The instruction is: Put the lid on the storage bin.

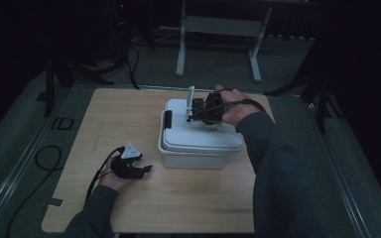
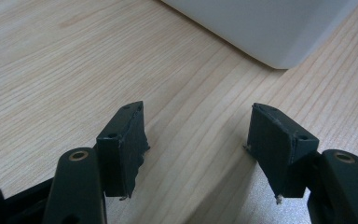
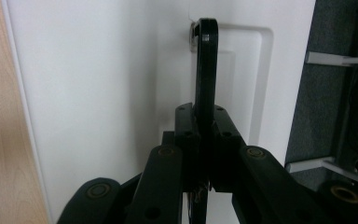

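Note:
A white plastic box [image 1: 201,144] with a lid stands on the middle-right of the wooden table [image 1: 114,114]. Its black carry handle [image 3: 207,65] stands upright out of a recess in the lid [image 3: 98,93]. My right gripper [image 3: 206,116] is shut on that handle, reaching in over the lid's far right side [image 1: 198,110]. My left gripper [image 1: 144,171] rests low on the table to the left of the box, jaws open with nothing but bare wood between them [image 2: 198,126]. A corner of the box [image 2: 265,28] lies just beyond its jaws.
A black latch [image 1: 167,119] sits on the box's left end. Black cables [image 1: 44,158] trail over the floor at the left. A grey metal stand [image 1: 218,29] is beyond the table's far edge. Dark tripod legs [image 1: 322,99] stand at the right.

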{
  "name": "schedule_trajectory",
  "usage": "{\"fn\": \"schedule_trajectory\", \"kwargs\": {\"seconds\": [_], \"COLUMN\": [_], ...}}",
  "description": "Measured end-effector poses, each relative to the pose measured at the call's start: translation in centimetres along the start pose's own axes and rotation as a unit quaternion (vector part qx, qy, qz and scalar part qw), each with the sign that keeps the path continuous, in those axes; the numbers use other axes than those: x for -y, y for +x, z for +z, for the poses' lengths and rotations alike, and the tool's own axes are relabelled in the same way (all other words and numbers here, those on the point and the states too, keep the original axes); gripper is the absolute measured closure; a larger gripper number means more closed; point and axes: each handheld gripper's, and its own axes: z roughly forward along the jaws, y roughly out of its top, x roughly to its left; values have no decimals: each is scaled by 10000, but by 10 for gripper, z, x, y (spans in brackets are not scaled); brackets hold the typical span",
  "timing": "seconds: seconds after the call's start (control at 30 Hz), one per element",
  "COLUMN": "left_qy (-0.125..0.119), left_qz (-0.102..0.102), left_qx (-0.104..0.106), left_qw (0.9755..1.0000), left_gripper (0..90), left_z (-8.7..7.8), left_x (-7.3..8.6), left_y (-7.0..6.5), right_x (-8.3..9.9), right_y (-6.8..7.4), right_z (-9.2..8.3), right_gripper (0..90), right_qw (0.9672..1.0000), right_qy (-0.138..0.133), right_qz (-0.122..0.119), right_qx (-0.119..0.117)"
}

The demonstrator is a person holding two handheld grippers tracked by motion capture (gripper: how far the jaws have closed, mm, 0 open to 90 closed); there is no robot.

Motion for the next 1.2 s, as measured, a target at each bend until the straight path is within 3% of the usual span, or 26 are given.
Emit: {"fn": "schedule_trajectory", "kwargs": {"seconds": [0.63,0.83,1.2], "left_qy": [3,11,14], "left_qz": [9,16,19], "left_qx": [7,16,12], "left_qw": [10000,10000,10000], "left_gripper": [370,370,369], "left_z": [0,0,0], "left_x": [0,0,0], "left_y": [0,1,0], "right_x": [-17,-19,-21], "right_y": [3,2,2], "right_z": [12,20,23], "right_gripper": [842,842,843], "right_qw": [9999,9996,9997], "right_qy": [101,246,183], "right_qz": [-104,-129,-81], "right_qx": [-71,-85,-108]}}
